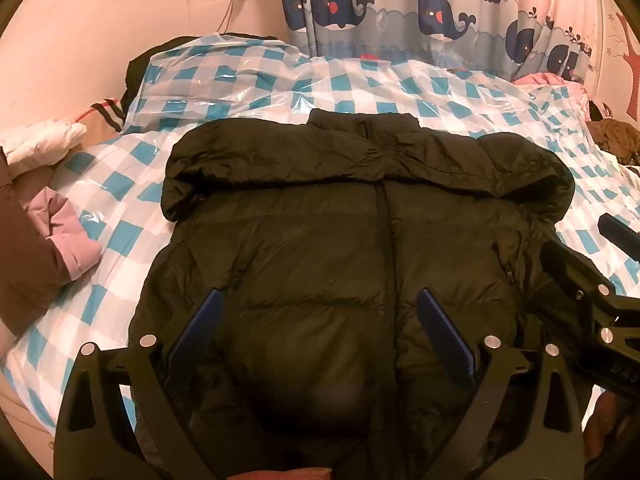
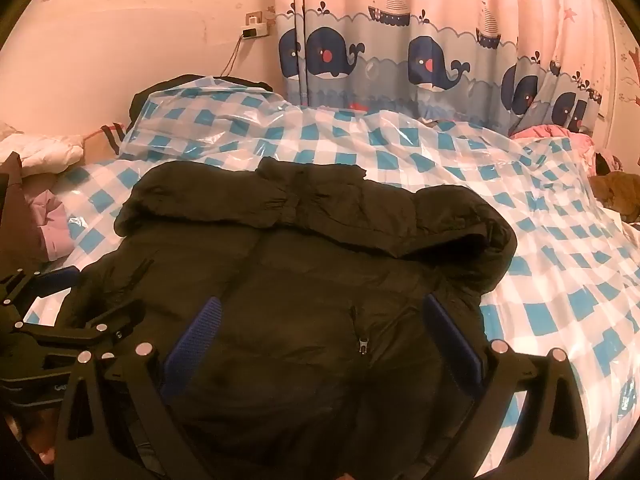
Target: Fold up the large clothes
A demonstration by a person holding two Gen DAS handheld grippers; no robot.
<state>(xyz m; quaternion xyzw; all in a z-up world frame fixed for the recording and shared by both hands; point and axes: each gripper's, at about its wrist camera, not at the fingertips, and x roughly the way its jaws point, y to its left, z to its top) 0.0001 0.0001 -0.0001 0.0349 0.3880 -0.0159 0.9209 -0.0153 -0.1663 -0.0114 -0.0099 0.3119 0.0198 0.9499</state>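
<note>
Jacket [image 1: 320,248], a big black puffer, lay front-up on the bed [image 1: 120,200], its hem at the near edge where the person stood and its collar pointing away toward the far edge and the whale-print curtain [image 1: 400,12]. Its long axis ran straight out from the near edge, in line with the way both pairs of tongs pointed. The left tongs [image 1: 318,308] hovered over the lower chest with the zip line just to their right; the right tongs [image 2: 322,314] hung beside them over the pocket zip [image 2: 362,346] on the right-hand panel. Both stood spread about as wide as they went, with nothing gripped between the blue pads [image 1: 200,320], only quilted fabric lying beneath. Neither was clearly nearer the garment than the other; each sat over its own half, so I judged that the next move turned on reaching outward to the side seams or down to the hem.

The cloth looked puffy and slightly shiny, quilted in broad horizontal bands. Farther off, the sleeves [image 1: 240,156] were already folded across the upper chest in a thick crumpled band, and beyond them stood the short collar [image 1: 362,120]. A glossy blue-and-white check plastic sheet [image 1: 440,92] covered the bed under it all, and other clothes [image 1: 48,240] were heaped at the left edge.
</note>
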